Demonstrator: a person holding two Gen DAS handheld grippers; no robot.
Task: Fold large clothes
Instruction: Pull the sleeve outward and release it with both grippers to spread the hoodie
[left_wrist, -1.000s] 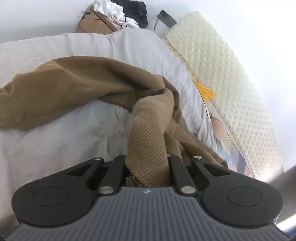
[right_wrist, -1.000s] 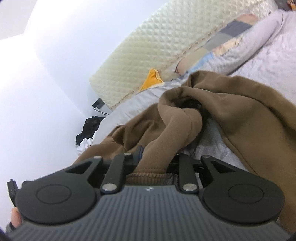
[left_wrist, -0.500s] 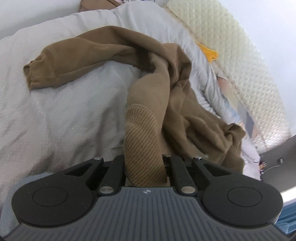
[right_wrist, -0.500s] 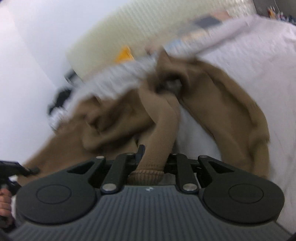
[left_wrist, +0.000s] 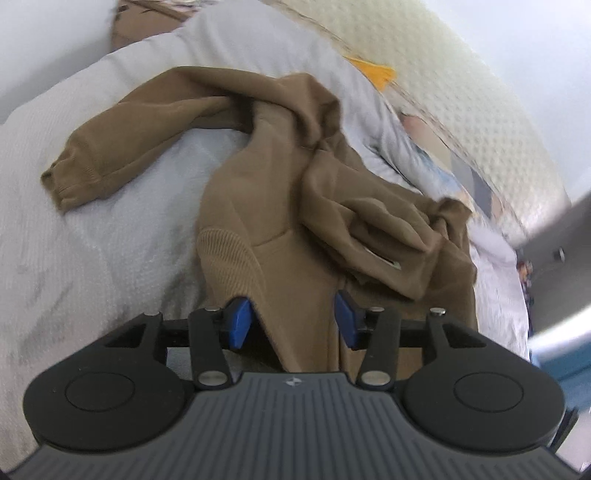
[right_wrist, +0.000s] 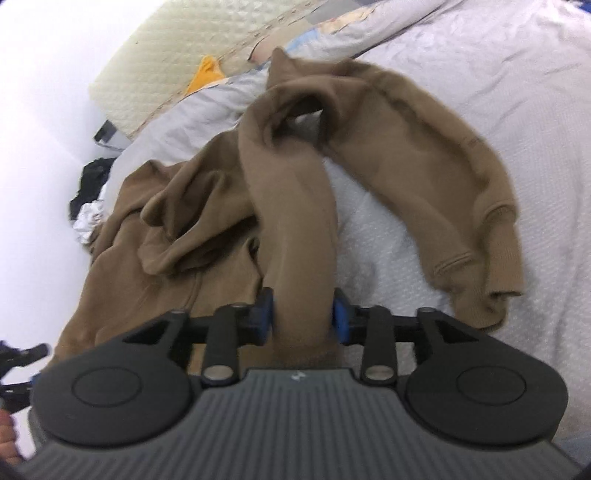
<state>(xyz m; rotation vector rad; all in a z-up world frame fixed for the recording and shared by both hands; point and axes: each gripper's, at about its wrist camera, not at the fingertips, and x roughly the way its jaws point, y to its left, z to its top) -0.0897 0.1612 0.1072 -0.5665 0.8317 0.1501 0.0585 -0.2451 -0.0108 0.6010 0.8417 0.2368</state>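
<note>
Letting go, you had both grippers, left (left_wrist: 291, 319) and right (right_wrist: 301, 317), just spreading off the sweater (right_wrist: 406, 155), which sprawled crumpled toward twelve o'clock on the bed (right_wrist: 517, 74); next, I judged, came flattening it.

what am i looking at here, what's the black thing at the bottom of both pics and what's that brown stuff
No robot: a person holds a two-finger gripper in each hand, and each picture comes from a camera on one of them, looking forward along its fingers. The black and grey shape at the bottom is the tool itself. One picture is from the left gripper, the other from the right gripper. The brown stuff is a crumpled brown sweatshirt lying on a bed with a pale grey cover. Both grippers' jaws have just been opening; cloth still lies between the blue pads, which no longer look pressed on it.
</note>
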